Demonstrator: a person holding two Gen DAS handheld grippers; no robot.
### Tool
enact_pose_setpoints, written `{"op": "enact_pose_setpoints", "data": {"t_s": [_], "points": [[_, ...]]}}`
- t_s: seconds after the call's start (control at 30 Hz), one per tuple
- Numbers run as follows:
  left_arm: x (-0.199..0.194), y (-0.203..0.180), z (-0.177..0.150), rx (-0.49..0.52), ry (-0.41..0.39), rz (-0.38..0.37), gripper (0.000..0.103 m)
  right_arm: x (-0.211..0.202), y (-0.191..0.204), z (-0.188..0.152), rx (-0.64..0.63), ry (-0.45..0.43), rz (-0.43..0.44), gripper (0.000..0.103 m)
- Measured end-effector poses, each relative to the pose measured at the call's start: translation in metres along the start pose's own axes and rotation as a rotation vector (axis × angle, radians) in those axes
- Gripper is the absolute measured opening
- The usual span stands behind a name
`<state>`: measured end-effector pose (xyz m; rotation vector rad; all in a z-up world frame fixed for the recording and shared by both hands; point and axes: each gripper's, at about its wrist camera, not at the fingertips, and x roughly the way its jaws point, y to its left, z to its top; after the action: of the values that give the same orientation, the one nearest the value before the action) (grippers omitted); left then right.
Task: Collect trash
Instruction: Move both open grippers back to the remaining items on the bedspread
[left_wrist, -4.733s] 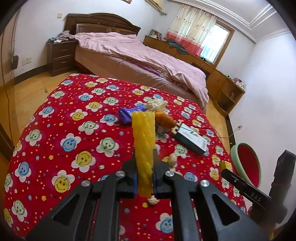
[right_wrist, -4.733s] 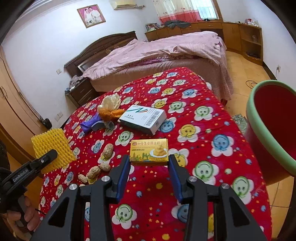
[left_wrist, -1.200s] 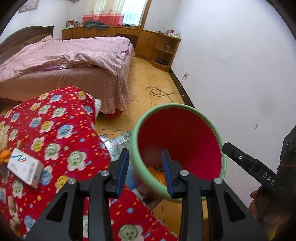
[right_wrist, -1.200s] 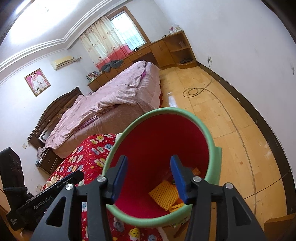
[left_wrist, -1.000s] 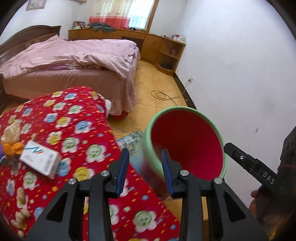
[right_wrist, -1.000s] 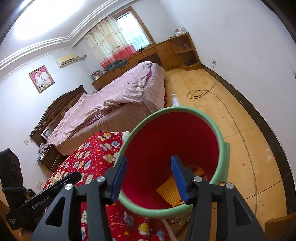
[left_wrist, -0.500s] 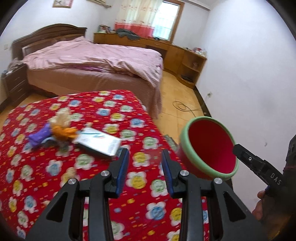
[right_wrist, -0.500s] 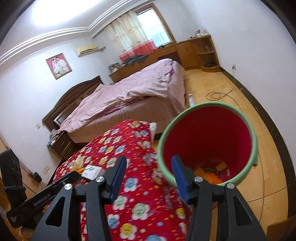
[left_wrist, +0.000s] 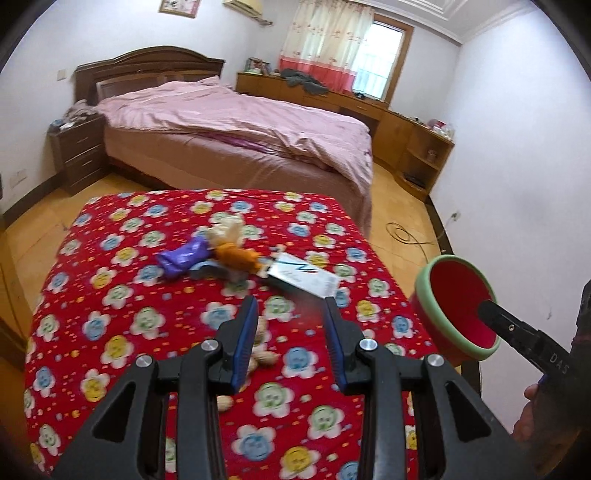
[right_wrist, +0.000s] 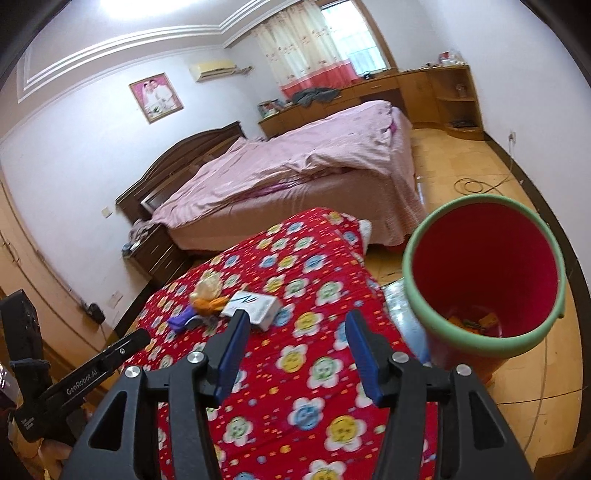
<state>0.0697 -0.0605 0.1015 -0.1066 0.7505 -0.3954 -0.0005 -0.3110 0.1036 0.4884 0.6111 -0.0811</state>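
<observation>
Jaws of both grippers stand apart with nothing between them, above a table covered by a red cloth (left_wrist: 122, 266) printed with smiling flowers. The left gripper (left_wrist: 290, 314) points across the table: just ahead of its jaws, slightly right, lies a white carton (left_wrist: 303, 275), and ahead to the left of that a cluster of an orange wrapper (left_wrist: 236, 256), a pale crumpled piece (left_wrist: 227, 230) and a purple wrapper (left_wrist: 183, 256), touching one another. Only the left wrist view shows the peanut shells (left_wrist: 262, 356) lying under and just behind the left jaw, partly hidden by the finger. To the far right of these jaws, off the table edge, sits the red bin with a green rim (left_wrist: 424, 291), its inside partly covered by the tip of the other tool. The right gripper (right_wrist: 293, 334) hovers nearer the table's right edge; the same carton (right_wrist: 258, 304) lies just ahead of its left jaw, with the orange wrapper (right_wrist: 208, 302), pale piece (right_wrist: 208, 284) and purple wrapper (right_wrist: 181, 317) further left. Only the right wrist view looks down into the bin (right_wrist: 413, 295), right of the jaws, where yellow and orange scraps (right_wrist: 476, 321) lie at the bottom, too blurred to name. A pink bed (right_wrist: 295, 162) stands beyond the table in both views.
</observation>
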Motion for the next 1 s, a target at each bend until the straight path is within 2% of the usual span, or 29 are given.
{"op": "enact_pose_setpoints", "data": {"t_s": [0.3,0.47,0.73,1.0], "points": [[-0.018,0.039,0.006,-0.002,-0.036,0.068,0.035,0.018,0.038,-0.004,-0.071,0.049,0.025,0.057],[-0.011,0.055,0.012,-0.004,-0.035,0.087,0.035,0.038,0.052,-0.006,-0.106,0.074,0.037,0.061],[0.029,0.087,0.022,-0.051,0.008,0.094,0.035,0.078,0.059,-0.003,-0.138,0.121,0.024,0.062],[0.072,0.111,0.028,-0.083,0.068,0.112,0.035,0.128,0.063,0.001,-0.199,0.177,0.001,0.071]]}}
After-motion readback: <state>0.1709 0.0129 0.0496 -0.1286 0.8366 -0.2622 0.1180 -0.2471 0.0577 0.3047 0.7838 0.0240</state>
